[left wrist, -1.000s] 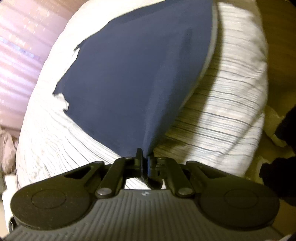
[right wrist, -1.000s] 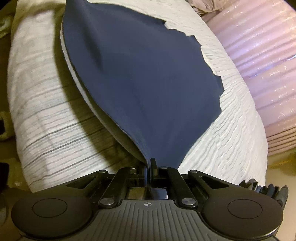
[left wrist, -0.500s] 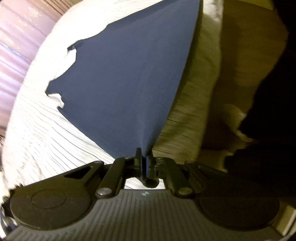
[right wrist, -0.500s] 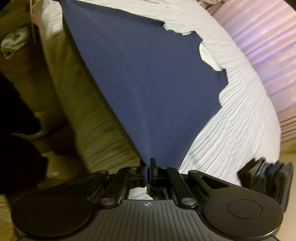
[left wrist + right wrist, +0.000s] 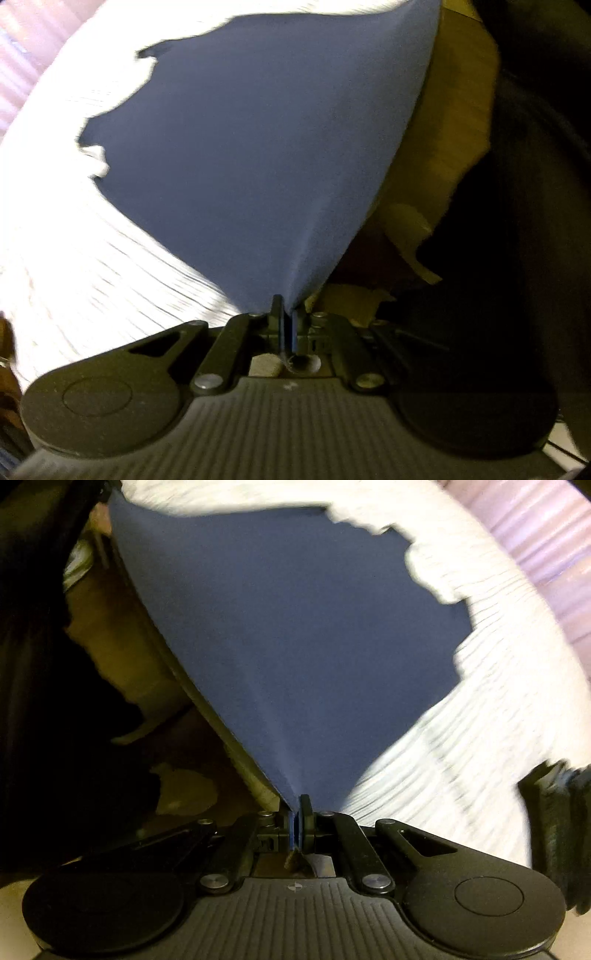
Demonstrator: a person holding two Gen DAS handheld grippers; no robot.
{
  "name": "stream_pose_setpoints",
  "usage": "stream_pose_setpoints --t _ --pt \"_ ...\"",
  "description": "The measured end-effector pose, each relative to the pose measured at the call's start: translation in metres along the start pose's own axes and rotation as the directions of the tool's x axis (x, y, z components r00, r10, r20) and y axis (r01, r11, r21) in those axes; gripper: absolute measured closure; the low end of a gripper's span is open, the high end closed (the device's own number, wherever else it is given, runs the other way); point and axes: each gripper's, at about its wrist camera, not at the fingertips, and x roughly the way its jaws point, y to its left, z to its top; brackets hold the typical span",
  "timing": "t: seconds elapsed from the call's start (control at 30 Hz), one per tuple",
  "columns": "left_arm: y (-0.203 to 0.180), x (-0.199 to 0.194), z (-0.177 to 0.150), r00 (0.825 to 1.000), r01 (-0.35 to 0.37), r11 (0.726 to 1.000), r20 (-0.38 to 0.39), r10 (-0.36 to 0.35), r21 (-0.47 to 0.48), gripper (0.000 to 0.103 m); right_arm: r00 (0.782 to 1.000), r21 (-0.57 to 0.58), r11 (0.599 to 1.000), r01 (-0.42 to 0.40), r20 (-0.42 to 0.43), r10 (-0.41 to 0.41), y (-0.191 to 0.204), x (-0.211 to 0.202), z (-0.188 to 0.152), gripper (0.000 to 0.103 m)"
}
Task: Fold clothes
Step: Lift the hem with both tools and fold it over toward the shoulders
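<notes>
L gripper (image 5: 286, 317): jaws pinched tight on a corner of the navy cloth (image 5: 266, 155), fabric fanning up and away from the tips. R gripper (image 5: 300, 814): same, jaws clamped on another corner of the cloth (image 5: 295, 646), blue edge visible btwn the pads. Cloth pulled taut from both grips, near edge lifted, far part w/ ragged outline lying on the white striped bedding (image 5: 74, 258) (image 5: 480, 720). Beyond the bed's side, dim brownish floor (image 5: 458, 129) and dark shapes, too blurred to ID. Pink ribbed surface (image 5: 546, 542) at far right in R view.
</notes>
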Motion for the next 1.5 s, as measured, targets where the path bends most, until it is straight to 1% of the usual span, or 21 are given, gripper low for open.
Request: stream_pose_setpoints --t 0.07,0.17,0.27,0.33,0.4,0.5,0.57,0.63,0.7,0.8,0.9,1.03,1.2,1.37,1.5 --pt "0.033 -0.004 0.016 0.999 -0.034 0.999 0.023 0.035 -0.037 0.102 0.998 -0.009 0.999 0.044 0.050 -0.044 -0.029 -0.008 0.015 0.103" --pt "0.096 -0.016 0.040 0.994 -0.070 0.989 0.069 0.079 -0.130 0.101 0.985 -0.015 0.994 0.112 0.130 -0.109 -0.077 -0.018 0.042 0.103" --pt "0.162 -0.024 0.067 0.987 -0.085 0.977 0.120 0.110 -0.195 0.101 0.972 -0.016 0.988 0.155 0.182 -0.150 -0.128 -0.015 0.072 0.103" --pt "0.208 -0.024 0.087 0.984 -0.071 0.971 0.142 0.106 -0.230 0.100 0.968 -0.011 0.986 0.164 0.195 -0.159 -0.161 -0.005 0.093 0.103" --pt "0.252 -0.017 0.105 0.984 -0.044 0.966 0.157 0.086 -0.254 0.100 0.968 -0.013 0.985 0.173 0.185 -0.168 -0.192 0.011 0.117 0.103" --pt "0.312 0.009 0.131 0.983 -0.010 0.967 0.172 0.056 -0.256 0.100 0.973 0.000 0.984 0.178 0.147 -0.176 -0.238 0.040 0.148 0.103" --pt "0.347 0.032 0.143 0.984 0.028 0.963 0.178 0.021 -0.269 0.100 0.977 0.013 0.984 0.178 0.114 -0.179 -0.268 0.062 0.168 0.103" --pt "0.374 0.060 0.152 0.985 0.067 0.957 0.171 -0.018 -0.284 0.100 0.985 0.044 0.987 0.157 0.069 -0.160 -0.298 0.086 0.182 0.103" --pt "0.400 0.089 0.161 0.985 0.109 0.948 0.158 -0.063 -0.299 0.100 0.989 0.051 0.989 0.142 0.026 -0.143 -0.324 0.107 0.189 0.103" --pt "0.425 0.134 0.167 0.983 0.172 0.930 0.117 -0.141 -0.325 0.099 0.994 0.076 0.992 0.105 -0.034 -0.103 -0.351 0.141 0.195 0.103" --pt "0.443 0.164 0.175 0.981 0.192 0.918 0.083 -0.174 -0.346 0.099 0.995 0.094 0.993 0.070 -0.072 -0.063 -0.376 0.177 0.208 0.103" --pt "0.464 0.187 0.185 0.985 0.173 0.912 0.061 -0.161 -0.372 0.099 0.996 0.100 0.994 0.047 -0.085 -0.039 -0.397 0.209 0.222 0.103" --pt "0.494 0.212 0.194 0.985 0.166 0.876 0.037 -0.168 -0.453 0.099 0.998 0.106 0.994 0.000 -0.067 0.007 -0.429 0.232 0.232 0.103" --pt "0.505 0.247 0.204 0.984 0.151 0.864 -0.005 -0.175 -0.481 0.098 0.995 0.136 0.989 -0.064 -0.071 0.074 -0.455 0.271 0.237 0.103" --pt "0.509 0.272 0.207 0.985 0.130 0.856 -0.036 -0.170 -0.500 0.098 0.992 0.184 0.978 -0.094 -0.069 0.109 -0.468 0.292 0.231 0.103"
